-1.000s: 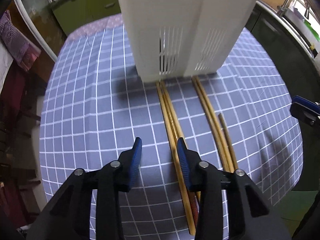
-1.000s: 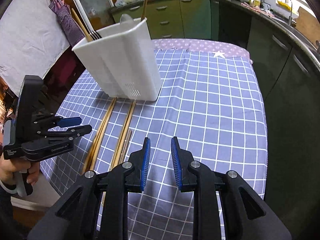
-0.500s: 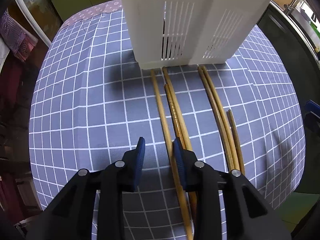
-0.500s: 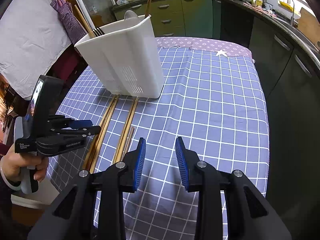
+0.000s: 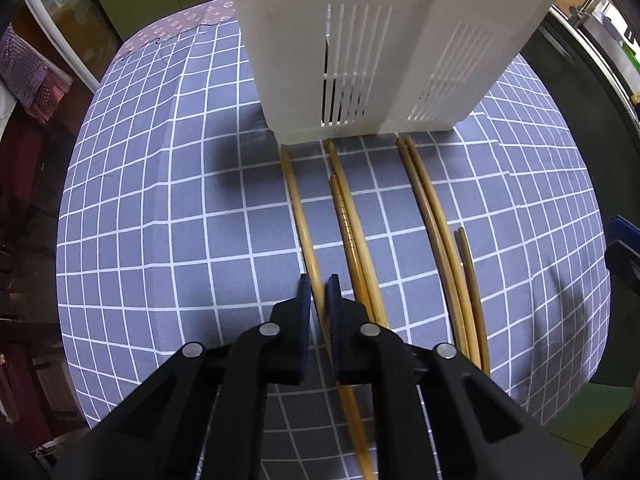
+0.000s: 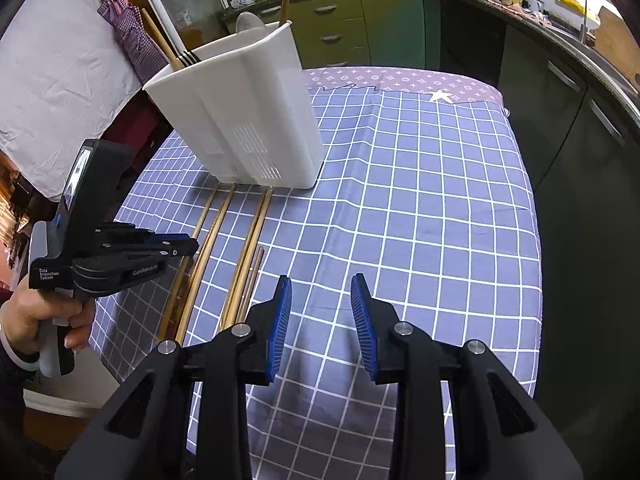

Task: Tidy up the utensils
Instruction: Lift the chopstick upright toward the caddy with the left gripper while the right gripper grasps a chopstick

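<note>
The left gripper (image 5: 319, 294) had its blue-padded jaws pinched narrow on one pale bamboo chopstick (image 5: 301, 220) lying on the blue-grey checked tablecloth (image 5: 160, 216). Just right of its fingers lay the other wooden chopsticks (image 5: 434, 224), side by side. Beyond the fingertips stood the white slotted plastic utensil holder (image 5: 372, 48). The right gripper (image 6: 320, 312) hung part-open over bare cloth, holding nothing.

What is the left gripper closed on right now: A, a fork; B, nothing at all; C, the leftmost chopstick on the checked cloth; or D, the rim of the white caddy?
C: in the left wrist view the left gripper has its blue pads pinched on the leftmost chopstick, which lies on the checked cloth in front of the white caddy.
</note>
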### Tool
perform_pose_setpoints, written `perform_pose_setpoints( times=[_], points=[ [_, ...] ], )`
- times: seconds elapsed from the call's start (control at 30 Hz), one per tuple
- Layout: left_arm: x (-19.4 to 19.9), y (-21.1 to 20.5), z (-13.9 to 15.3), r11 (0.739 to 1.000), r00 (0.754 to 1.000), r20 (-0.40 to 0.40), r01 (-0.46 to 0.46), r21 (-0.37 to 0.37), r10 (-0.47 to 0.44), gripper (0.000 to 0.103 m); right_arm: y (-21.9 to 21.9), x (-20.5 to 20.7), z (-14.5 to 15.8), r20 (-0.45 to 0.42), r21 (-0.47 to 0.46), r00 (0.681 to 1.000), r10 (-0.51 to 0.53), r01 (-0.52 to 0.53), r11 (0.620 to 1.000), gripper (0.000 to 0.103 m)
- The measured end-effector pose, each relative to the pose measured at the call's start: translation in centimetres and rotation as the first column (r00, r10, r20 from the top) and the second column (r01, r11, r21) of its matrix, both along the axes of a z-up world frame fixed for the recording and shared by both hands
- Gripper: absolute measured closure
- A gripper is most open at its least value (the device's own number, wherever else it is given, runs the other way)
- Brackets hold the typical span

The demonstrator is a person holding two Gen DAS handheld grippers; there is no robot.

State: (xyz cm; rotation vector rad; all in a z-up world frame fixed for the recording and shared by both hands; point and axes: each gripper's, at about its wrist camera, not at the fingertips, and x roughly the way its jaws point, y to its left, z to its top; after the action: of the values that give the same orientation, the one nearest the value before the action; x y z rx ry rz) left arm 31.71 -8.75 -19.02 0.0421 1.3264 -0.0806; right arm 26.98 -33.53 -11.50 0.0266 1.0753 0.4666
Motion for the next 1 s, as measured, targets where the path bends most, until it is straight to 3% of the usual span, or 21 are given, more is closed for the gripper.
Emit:
perform_pose_setpoints(
  times=[0.53, 0.73, 0.83, 1.0],
  points=[
    [-4.4, 2.7, 7.2, 0.999, 0.977, 0.215, 0.023, -0.04, -0.014, 0.097, 2.7, 0.3, -1.4, -0.06, -0.013, 0.996, 0.06, -0.06, 0.998, 0.068],
    [-6.8, 4.1, 9.8, 0.998, 0.941, 0.338, 0.023, -0.05, -0.005, 0.097, 6.0, 0.7, -2.9, -0.122, -0.061, 0.986, 0.11, -0.118, 0.991, 0.068],
    [-8.2, 4.7, 11.2, 0.999, 0.916, 0.4, 0.023, -0.047, -0.002, 0.097, 7.3, 1.1, -3.6, -0.153, -0.068, 0.981, 0.121, -0.133, 0.989, 0.085],
    [-10.0, 5.8, 12.3, 0.998, 0.891, 0.453, 0.022, -0.058, 0.007, 0.097, 9.3, 1.6, -4.7, -0.183, -0.101, 0.974, 0.132, -0.152, 0.983, 0.091]
  ],
)
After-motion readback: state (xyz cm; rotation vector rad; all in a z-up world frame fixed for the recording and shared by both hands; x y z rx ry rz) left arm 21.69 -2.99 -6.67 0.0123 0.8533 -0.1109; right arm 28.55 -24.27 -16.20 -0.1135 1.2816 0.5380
